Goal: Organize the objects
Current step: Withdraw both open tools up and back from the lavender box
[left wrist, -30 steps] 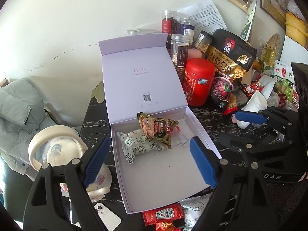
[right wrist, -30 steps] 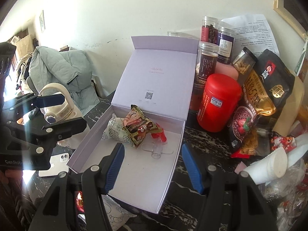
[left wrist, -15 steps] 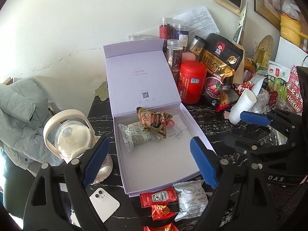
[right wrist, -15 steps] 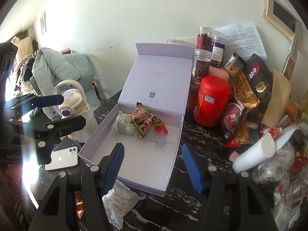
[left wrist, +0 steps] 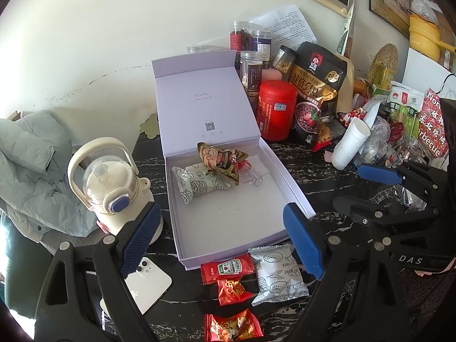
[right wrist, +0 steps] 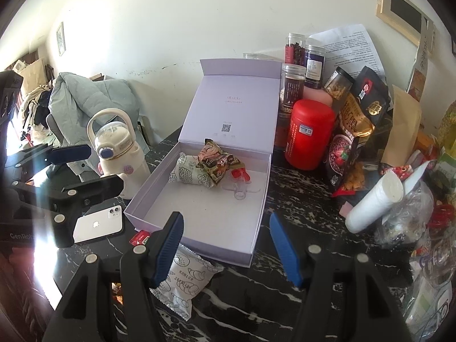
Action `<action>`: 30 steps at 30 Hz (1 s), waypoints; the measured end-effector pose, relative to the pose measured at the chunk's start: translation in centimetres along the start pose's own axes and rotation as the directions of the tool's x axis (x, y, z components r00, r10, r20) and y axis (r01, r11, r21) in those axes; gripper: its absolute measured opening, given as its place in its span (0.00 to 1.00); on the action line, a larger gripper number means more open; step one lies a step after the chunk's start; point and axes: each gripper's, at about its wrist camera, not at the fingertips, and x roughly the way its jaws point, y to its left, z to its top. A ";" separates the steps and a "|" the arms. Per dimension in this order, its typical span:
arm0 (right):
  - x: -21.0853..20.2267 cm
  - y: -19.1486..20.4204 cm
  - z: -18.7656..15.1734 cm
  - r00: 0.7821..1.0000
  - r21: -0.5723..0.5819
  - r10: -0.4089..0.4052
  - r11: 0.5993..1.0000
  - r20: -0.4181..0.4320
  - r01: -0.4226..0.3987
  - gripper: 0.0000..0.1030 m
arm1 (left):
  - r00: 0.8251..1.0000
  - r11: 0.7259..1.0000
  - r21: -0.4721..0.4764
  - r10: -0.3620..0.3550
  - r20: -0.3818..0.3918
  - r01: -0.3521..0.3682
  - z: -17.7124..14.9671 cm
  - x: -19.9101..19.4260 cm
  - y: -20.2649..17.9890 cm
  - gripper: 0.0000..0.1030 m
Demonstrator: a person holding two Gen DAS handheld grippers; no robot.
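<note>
An open lilac box point(left wrist: 290, 182) sits on the black marble table, its lid leaning against the wall. Inside lie a white leaf-print packet point(left wrist: 199, 183), a crumpled brown snack packet point(left wrist: 221, 161) and a clear plastic piece point(left wrist: 253, 176). In front of the box lie a ketchup sachet point(left wrist: 228, 268), a white pastry packet point(left wrist: 278, 273) and two red candy packets point(left wrist: 232, 289). My left gripper point(left wrist: 221, 211) hovers over the box's near end, jaws opening, nothing between them. My right gripper point(right wrist: 225, 219) is open and empty above the box's front wall point(right wrist: 199, 242), with the white pastry packet point(right wrist: 188, 279) below it.
A cream bottle point(left wrist: 111, 182) and a white phone point(left wrist: 145, 282) stand left of the box. On its right crowd a red canister point(left wrist: 276, 108), spice jars point(left wrist: 250, 71), a dark oat bag point(left wrist: 316, 85), a white roll point(left wrist: 350, 142) and several bags. A green jacket point(left wrist: 28, 156) hangs at far left.
Both grippers have drawn back from the box, so it looks smaller and farther. The sachets and white packet in front of it, and the phone, have come into view.
</note>
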 end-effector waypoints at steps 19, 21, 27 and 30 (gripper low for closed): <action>0.9 1.3 -5.6 0.996 0.032 0.009 0.999 -0.084 -0.006 0.62 | 0.995 1.000 -0.003 -0.025 -0.096 0.025 -5.6 1.1 -0.5 0.85; 1.0 1.4 -6.3 0.996 0.035 0.017 0.999 -0.092 -0.014 0.62 | 0.993 0.999 -0.011 -0.031 -0.112 0.030 -6.3 1.4 -0.5 0.85; 1.6 2.0 -8.2 0.992 0.038 0.033 0.999 -0.121 -0.028 0.62 | 0.988 0.999 -0.023 -0.031 -0.153 0.028 -8.3 1.9 -0.3 0.85; 2.0 2.3 -8.8 0.990 0.039 0.040 0.999 -0.133 -0.035 0.62 | 0.985 0.999 -0.028 -0.030 -0.169 0.025 -9.2 2.1 -0.2 0.85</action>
